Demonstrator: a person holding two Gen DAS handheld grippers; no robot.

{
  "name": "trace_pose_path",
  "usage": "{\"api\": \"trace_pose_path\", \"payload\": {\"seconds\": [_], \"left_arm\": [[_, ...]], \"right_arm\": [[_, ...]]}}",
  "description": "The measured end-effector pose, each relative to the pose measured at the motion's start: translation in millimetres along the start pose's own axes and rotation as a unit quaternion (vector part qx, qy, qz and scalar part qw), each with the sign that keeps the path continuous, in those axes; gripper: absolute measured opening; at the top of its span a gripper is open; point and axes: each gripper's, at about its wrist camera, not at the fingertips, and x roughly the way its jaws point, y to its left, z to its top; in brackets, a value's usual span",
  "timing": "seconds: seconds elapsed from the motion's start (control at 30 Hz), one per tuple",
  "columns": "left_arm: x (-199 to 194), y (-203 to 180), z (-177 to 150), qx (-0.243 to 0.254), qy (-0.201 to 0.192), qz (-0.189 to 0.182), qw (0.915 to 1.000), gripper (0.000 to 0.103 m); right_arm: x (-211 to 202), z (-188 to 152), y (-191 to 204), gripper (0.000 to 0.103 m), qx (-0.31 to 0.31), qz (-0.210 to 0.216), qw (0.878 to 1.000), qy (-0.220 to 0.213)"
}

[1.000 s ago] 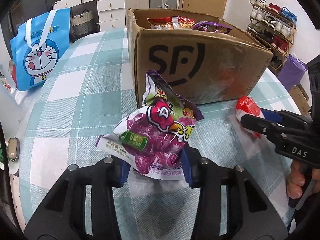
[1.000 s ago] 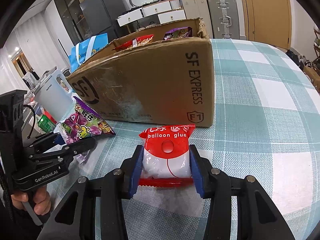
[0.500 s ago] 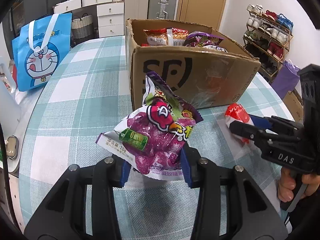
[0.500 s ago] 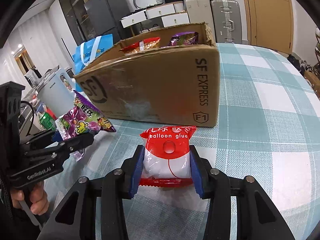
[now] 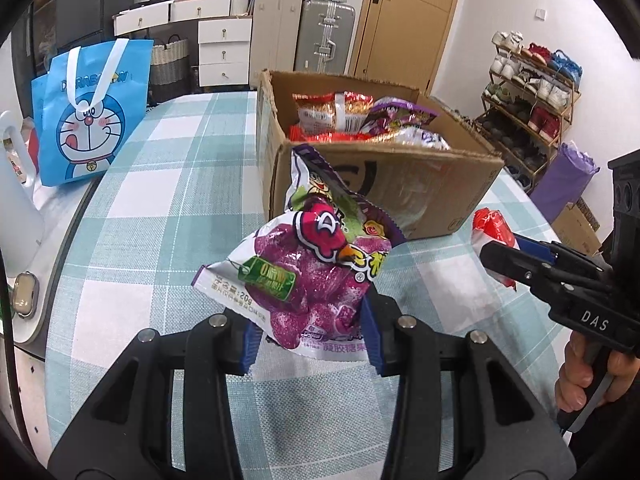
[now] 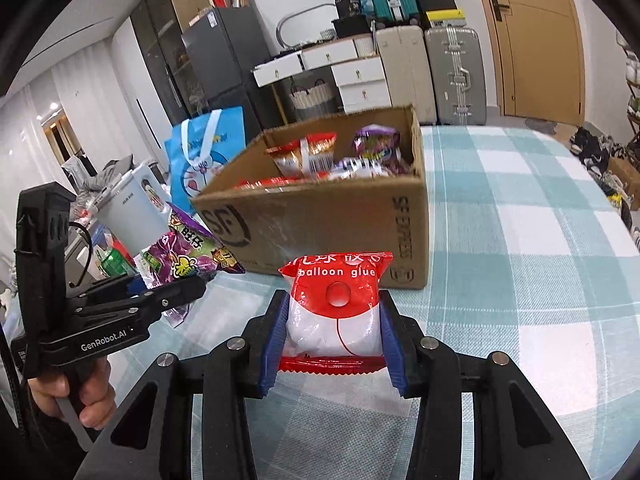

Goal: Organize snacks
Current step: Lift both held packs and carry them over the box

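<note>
My left gripper [image 5: 310,338] is shut on a purple snack bag [image 5: 316,264], held above the checked tablecloth in front of the cardboard box [image 5: 384,188]. From the right wrist view the same purple bag [image 6: 188,250] and the left gripper [image 6: 176,294] show at the left. My right gripper [image 6: 332,346] is shut on a red and white packet marked "balloon glue" [image 6: 334,306], also lifted off the table. In the left wrist view that packet [image 5: 490,230] sticks out of the right gripper [image 5: 500,258]. The open box [image 6: 320,216] holds several snack bags.
A blue cartoon tote bag [image 5: 88,108] stands at the table's far left, and a white kettle [image 6: 132,208] stands beside it. Suitcases [image 6: 452,72] and drawers line the back wall. A shoe rack [image 5: 532,96] stands to the right of the table.
Both grippers have risen with their packets, so the inside of the box now shows more. The grips have not changed.
</note>
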Motion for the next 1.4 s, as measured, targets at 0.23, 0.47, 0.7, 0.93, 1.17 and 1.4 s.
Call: {"api": "trace_pose_path", "payload": {"seconds": [0.23,0.47,0.7,0.93,1.17,1.4], "left_arm": [[-20.9,-1.5,7.7,-0.005,-0.023,-0.009,0.9997,0.038],[-35.9,-7.6,20.6,-0.001,-0.043,-0.007,0.9991,0.038],[-47.7,-18.1,35.1,0.005,-0.057,-0.005,0.9983,0.038],[-58.7,-30.3,54.0,0.012,-0.078,-0.004,0.9968,0.038],[-60.1,-38.1,71.1,0.019,-0.087,-0.004,0.9960,0.038],[-59.8,-47.9,83.6,0.031,-0.091,-0.001,0.9954,0.038]], "right_arm": [[-18.8,13.7,11.3,0.044,-0.013,0.006,1.000,-0.025],[-28.6,28.4,17.9,0.044,-0.022,0.008,0.999,-0.044],[-35.4,41.9,25.6,0.044,-0.033,0.008,0.998,-0.059],[-36.5,55.1,28.5,0.044,-0.032,0.010,0.997,-0.068],[-38.8,68.6,31.5,0.044,-0.046,0.007,0.996,-0.071],[-39.4,91.9,28.5,0.044,-0.057,0.005,0.996,-0.075]]}}
